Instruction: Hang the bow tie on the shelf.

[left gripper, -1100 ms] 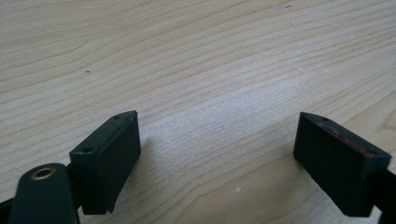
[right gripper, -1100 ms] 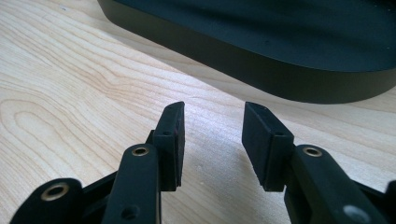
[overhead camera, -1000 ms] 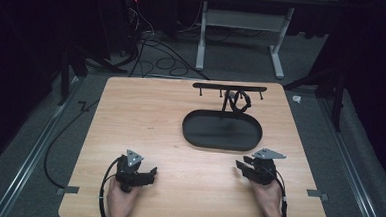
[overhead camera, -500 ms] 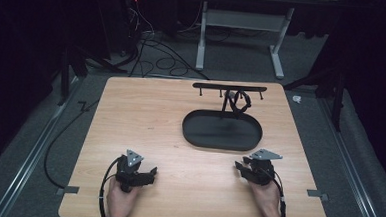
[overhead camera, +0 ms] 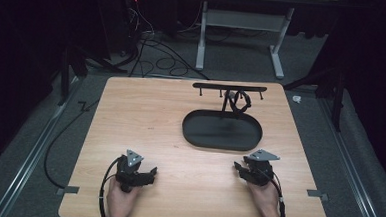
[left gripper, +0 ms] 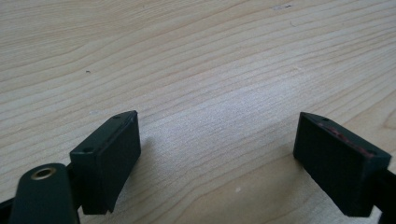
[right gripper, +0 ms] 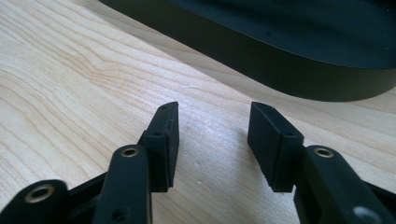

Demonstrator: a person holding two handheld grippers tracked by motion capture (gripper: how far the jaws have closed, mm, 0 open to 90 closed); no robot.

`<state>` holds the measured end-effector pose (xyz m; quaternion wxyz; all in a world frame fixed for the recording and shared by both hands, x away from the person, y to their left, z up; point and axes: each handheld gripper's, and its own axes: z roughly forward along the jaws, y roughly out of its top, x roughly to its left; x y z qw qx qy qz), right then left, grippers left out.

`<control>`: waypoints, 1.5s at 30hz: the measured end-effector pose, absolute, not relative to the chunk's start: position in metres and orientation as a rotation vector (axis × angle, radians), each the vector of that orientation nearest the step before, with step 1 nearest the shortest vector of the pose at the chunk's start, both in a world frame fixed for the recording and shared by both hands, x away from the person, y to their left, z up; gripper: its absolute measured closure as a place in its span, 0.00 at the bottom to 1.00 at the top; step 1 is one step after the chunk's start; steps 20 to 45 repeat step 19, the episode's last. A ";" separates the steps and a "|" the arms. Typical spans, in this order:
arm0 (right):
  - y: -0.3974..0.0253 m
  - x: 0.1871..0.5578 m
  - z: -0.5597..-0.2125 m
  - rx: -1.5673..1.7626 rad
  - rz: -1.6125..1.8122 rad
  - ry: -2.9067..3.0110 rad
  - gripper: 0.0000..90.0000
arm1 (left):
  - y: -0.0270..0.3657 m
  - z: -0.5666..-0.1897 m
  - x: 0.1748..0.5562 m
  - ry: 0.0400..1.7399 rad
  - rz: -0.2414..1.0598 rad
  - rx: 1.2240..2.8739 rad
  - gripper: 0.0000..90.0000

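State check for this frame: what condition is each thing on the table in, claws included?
Left claw: open wide, empty, low over bare wood.
Right claw: open, empty, pointing at the tray.
Tray: flat on the table, looks empty.
Rack: upright behind the tray, a dark looped item hanging from it.
Table: bare wood around the claws.

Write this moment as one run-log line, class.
left gripper: open, on table | right gripper: open, near black tray | nothing held
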<state>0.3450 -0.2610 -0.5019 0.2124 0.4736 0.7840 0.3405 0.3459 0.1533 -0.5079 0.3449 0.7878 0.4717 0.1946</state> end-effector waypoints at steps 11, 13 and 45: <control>-0.261 0.345 -0.502 1.321 0.938 2.174 0.52 | 0.153 -0.508 0.346 1.224 0.506 2.043 0.17; -0.261 0.344 -0.502 1.323 0.937 2.173 0.51 | 0.153 -0.508 0.346 1.224 0.506 2.043 0.17; -0.260 0.344 -0.502 1.322 0.938 2.177 0.50 | 0.153 -0.508 0.346 1.224 0.506 2.043 0.17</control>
